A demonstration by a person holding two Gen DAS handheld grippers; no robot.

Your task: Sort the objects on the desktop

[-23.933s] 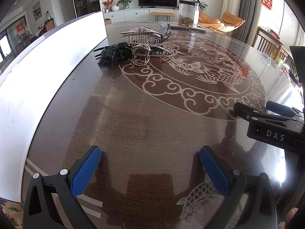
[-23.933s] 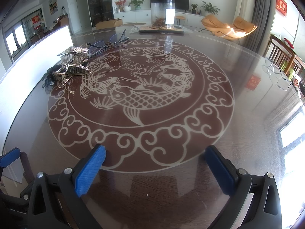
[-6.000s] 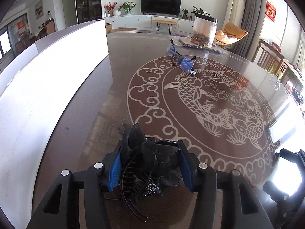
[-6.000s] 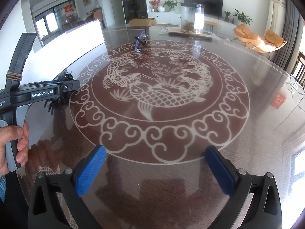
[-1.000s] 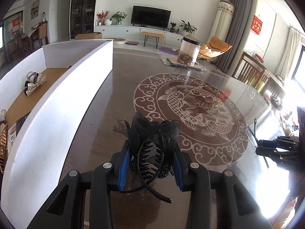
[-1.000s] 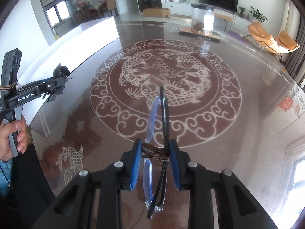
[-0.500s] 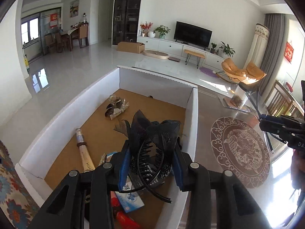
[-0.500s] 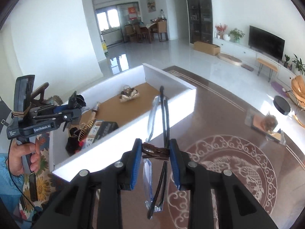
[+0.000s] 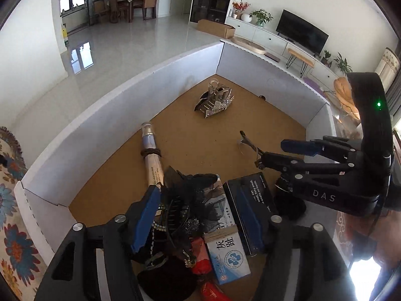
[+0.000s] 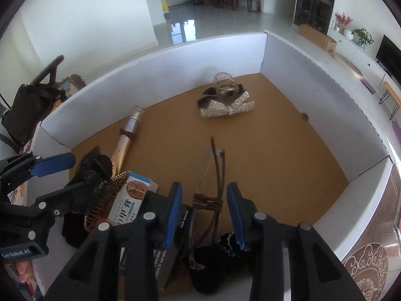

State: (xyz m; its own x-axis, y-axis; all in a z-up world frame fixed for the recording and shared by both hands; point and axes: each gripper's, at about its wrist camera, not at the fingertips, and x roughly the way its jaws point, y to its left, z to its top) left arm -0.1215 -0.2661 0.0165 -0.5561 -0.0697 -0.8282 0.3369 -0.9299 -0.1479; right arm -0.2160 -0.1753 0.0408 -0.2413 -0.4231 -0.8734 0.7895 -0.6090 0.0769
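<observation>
Two claws: both hang over the white box (image 9: 140,92), pointing steeply down into it.
Left claw (image 9: 198,215): jaws opening; the black hair clip (image 9: 190,208) is between the blue pads, resting against the left pad (image 9: 145,218), clear of the right one. No squeeze on it that I can see.
Right claw (image 10: 203,208): jaws opening; the glasses (image 10: 213,175) are in the gap, folded, arms pointing away from the camera. Pads appear off the frame on both sides.
Clip's place: low at the near end of the box, over the pile there, namely a blue-and-white carton (image 9: 225,245), a dark carton (image 9: 253,200), a hairbrush (image 10: 105,193).
Glasses' place: over the brown floor of the box, just past the dark carton, seemingly dropping or about to.
Other contents: tube (image 9: 151,155) along the left wall, sparkly bow clip (image 9: 215,101) at the far end, well apart from both drops.
Step in hand: release, I judge.
Doing it well: let the jaws spread fully before lifting, so the clip's teeth do not snag a pad; keep both claws level and lift straight up.
Risk: lenses landing on a carton's edge; clip catching in the brush bristles.
Bench (image 10: 371,263): only a corner shows at lower right.
</observation>
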